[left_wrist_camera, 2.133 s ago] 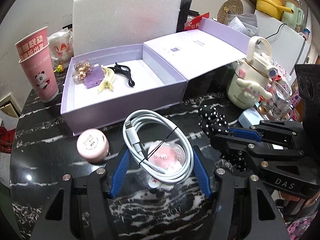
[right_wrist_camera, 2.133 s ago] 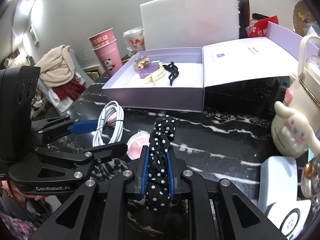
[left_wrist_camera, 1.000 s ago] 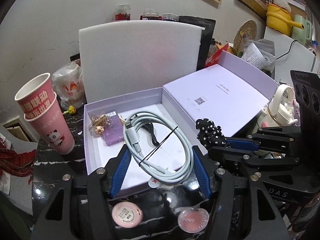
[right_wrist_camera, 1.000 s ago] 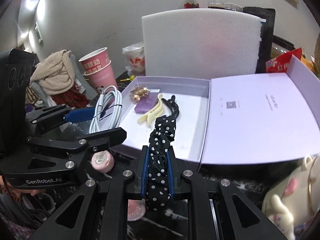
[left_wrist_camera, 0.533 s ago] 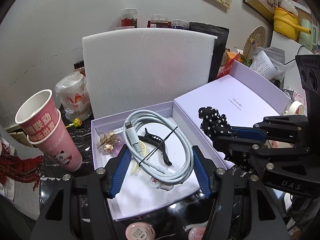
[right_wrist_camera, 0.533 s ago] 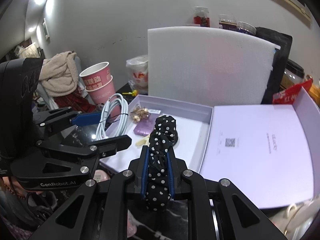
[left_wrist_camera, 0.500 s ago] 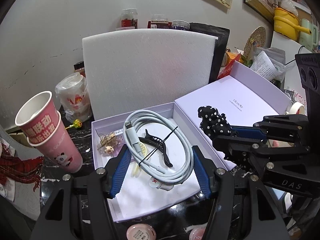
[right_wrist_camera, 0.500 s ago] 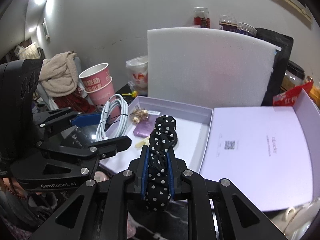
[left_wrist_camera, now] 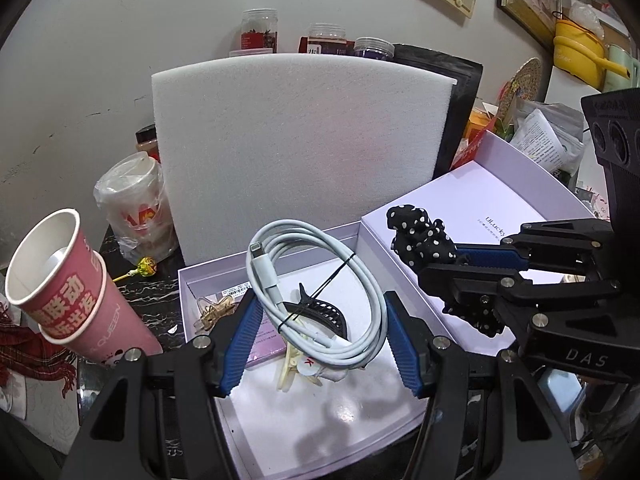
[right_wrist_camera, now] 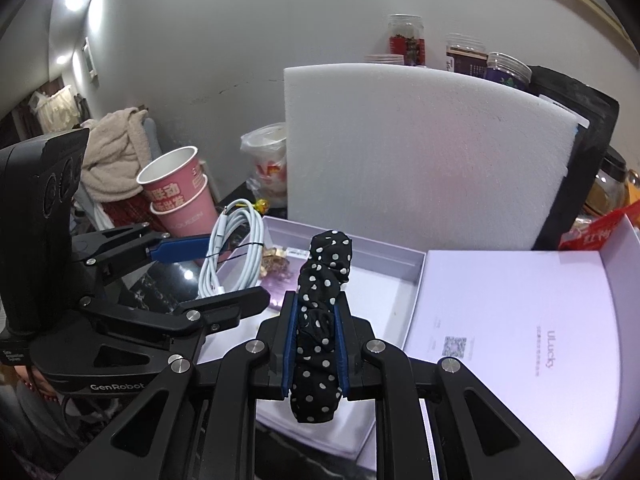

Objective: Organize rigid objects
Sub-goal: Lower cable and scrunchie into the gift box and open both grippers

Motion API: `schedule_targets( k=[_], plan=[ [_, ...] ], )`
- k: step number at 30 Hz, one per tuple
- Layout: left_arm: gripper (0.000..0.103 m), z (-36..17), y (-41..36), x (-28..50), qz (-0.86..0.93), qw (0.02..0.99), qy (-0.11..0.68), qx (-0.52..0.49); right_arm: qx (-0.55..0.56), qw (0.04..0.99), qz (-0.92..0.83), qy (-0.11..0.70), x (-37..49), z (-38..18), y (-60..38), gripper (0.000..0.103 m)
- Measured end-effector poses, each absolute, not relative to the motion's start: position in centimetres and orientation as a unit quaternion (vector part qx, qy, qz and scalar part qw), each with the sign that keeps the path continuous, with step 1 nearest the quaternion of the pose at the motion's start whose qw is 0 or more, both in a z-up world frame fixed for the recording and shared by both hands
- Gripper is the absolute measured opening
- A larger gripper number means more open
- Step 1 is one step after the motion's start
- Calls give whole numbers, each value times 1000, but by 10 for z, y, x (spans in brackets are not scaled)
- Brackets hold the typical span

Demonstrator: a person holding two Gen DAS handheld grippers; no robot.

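My left gripper [left_wrist_camera: 320,340] is shut on a coiled white cable [left_wrist_camera: 360,280] and holds it above the open lilac box [left_wrist_camera: 320,432]. My right gripper [right_wrist_camera: 316,340] is shut on a black polka-dot scrunchie [right_wrist_camera: 324,292], also above the box [right_wrist_camera: 384,284]; the scrunchie shows in the left wrist view [left_wrist_camera: 420,236] to the right of the cable. In the box lie a black hair claw [left_wrist_camera: 324,310], a cream clip [left_wrist_camera: 290,368], a purple card [left_wrist_camera: 266,336] and a gold clip [left_wrist_camera: 212,312].
A white foam board [left_wrist_camera: 304,152] stands behind the box. The open lid [right_wrist_camera: 520,340] lies to the right. Stacked pink paper cups [left_wrist_camera: 64,292] stand left of the box, a bagged cup [left_wrist_camera: 132,204] behind them. Jars [left_wrist_camera: 259,32] line the wall.
Both grippers have risen from the table and moved forward over the box, carrying the cable and the scrunchie. The pink round cases on the table have dropped out of view.
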State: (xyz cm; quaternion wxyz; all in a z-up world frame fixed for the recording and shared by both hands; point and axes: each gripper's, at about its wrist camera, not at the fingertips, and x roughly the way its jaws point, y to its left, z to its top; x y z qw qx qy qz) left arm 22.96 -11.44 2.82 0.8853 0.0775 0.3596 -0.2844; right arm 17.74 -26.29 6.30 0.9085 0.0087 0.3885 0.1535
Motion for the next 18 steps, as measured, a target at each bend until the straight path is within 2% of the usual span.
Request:
schedule_targets(
  k=[18],
  plan=[
    [60,-13,-134,281,-312,852,414,76,26,892,128,434,228,28,-278,17]
  ],
)
